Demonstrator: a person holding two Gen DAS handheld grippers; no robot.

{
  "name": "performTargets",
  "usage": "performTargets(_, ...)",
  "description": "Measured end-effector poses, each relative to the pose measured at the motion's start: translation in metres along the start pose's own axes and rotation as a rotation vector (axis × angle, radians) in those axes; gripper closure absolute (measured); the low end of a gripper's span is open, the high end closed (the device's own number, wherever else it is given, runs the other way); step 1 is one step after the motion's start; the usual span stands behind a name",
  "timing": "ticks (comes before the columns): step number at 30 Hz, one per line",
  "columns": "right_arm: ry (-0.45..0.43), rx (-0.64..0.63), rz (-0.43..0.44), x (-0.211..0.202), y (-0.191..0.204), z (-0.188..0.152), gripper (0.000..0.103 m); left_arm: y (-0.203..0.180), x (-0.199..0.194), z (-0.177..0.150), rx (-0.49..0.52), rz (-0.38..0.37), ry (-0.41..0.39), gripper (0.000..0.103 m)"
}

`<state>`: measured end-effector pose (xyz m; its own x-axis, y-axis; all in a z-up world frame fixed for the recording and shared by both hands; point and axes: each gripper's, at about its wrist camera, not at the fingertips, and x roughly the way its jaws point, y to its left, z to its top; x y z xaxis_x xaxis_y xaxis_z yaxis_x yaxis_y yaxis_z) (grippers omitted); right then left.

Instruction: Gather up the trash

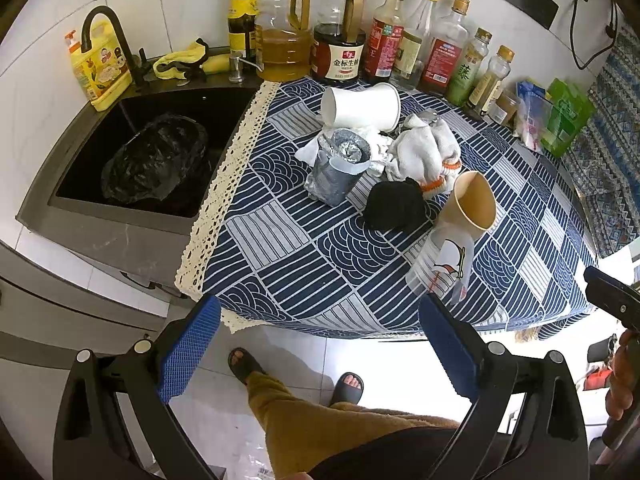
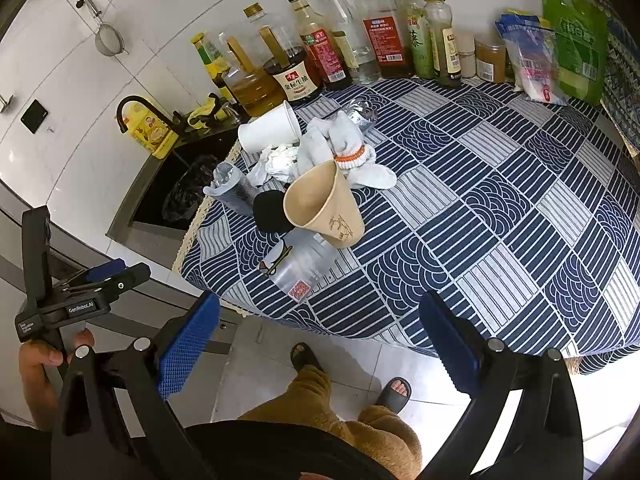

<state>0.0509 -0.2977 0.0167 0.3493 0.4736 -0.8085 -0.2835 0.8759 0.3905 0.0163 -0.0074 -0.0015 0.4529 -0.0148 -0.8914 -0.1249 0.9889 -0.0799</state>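
A heap of trash lies on the blue patterned tablecloth [image 1: 304,248]: a white paper cup [image 1: 360,105] on its side, a crushed grey cup [image 1: 340,168], crumpled white cloths [image 1: 424,148], a black wad [image 1: 394,204], a tan paper cup [image 1: 474,200] and a clear plastic cup [image 1: 440,264]. The right wrist view shows the same tan cup [image 2: 324,204], clear cup [image 2: 302,268] and white cup [image 2: 268,128]. My left gripper [image 1: 320,336] is open, held off the table's front edge. My right gripper [image 2: 320,336] is open too, nothing between its fingers. A black bag [image 1: 156,160] sits in the sink.
Sauce and oil bottles [image 1: 340,40] line the wall behind the heap. Packets [image 2: 572,48] stand at the back right. The dark sink [image 1: 80,184] with a black tap [image 1: 108,40] is to the left. A person's sandalled feet [image 1: 296,372] stand on the floor tiles below.
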Motion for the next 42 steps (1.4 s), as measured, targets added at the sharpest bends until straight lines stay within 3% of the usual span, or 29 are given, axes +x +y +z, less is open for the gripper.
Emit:
performTargets(11, 0.009, -0.009, 0.010, 0.002, 0.006, 0.006, 0.004, 0.002, -0.002, 0.004, -0.003, 0.001, 0.009, 0.007)
performTargets(30, 0.040, 0.100, 0.027, 0.031, 0.010, 0.017, 0.004, 0.022, 0.012, 0.022, 0.034, -0.028, 0.046, 0.007)
performTargets(38, 0.176, 0.337, 0.125, 0.080, -0.010, 0.013, 0.004, 0.032, 0.024, 0.046, 0.057, -0.041, 0.049, 0.007)
performTargets(42, 0.247, 0.530, 0.237, 0.108, -0.033, 0.010, 0.004, 0.033, 0.030, 0.052, 0.080, -0.045, 0.057, 0.007)
